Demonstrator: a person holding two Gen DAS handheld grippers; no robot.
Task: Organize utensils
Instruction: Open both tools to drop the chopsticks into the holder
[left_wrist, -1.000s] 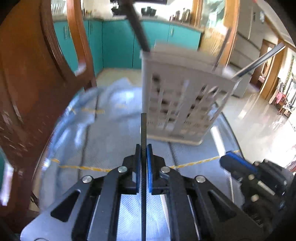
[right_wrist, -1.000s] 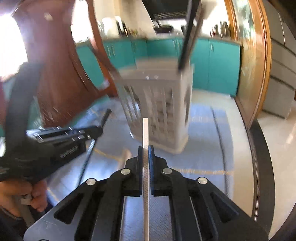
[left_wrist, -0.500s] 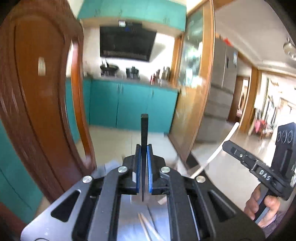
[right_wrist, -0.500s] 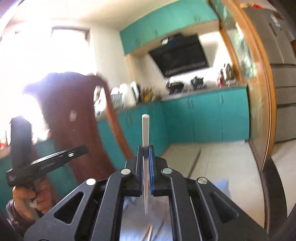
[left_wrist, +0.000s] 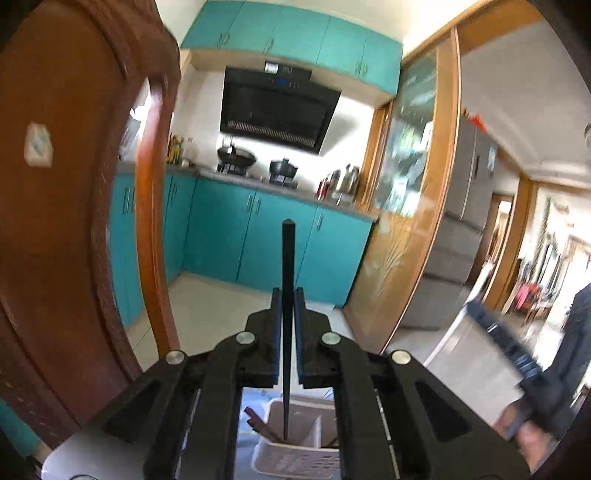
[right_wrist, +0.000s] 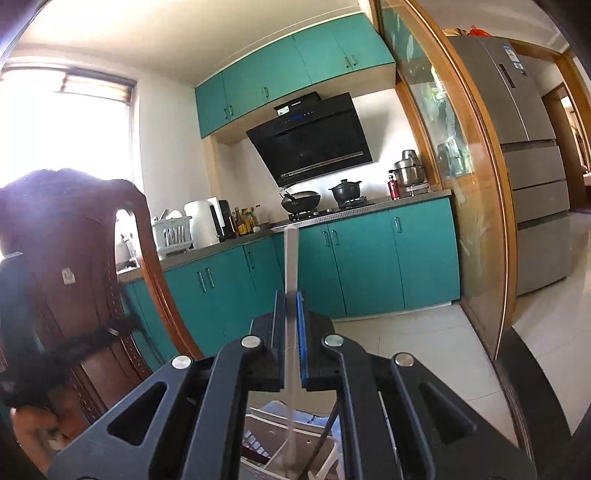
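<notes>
Claws both clamped, left claw (left_wrist: 287, 321) on black chopstick (left_wrist: 287, 280), right claw (right_wrist: 291, 325) on white chopstick (right_wrist: 290, 277), so next I lower both tips into the basket (left_wrist: 295, 461).

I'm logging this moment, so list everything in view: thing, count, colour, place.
black chopstick: 1, black, upright in left gripper, tip over caddy
white chopstick: 1, white, upright in right gripper
caddy: 1, white, below both grippers, holding utensils
chair: 1, brown wood, left
cabinets: several, teal, under and above counter
hood: 1, black, above stove
wok: 1, black, stove
pot: 1, black, stove
fridge: 1, grey, right
left gripper: black, shut on black chopstick
right gripper: black, shut on white chopstick
</notes>
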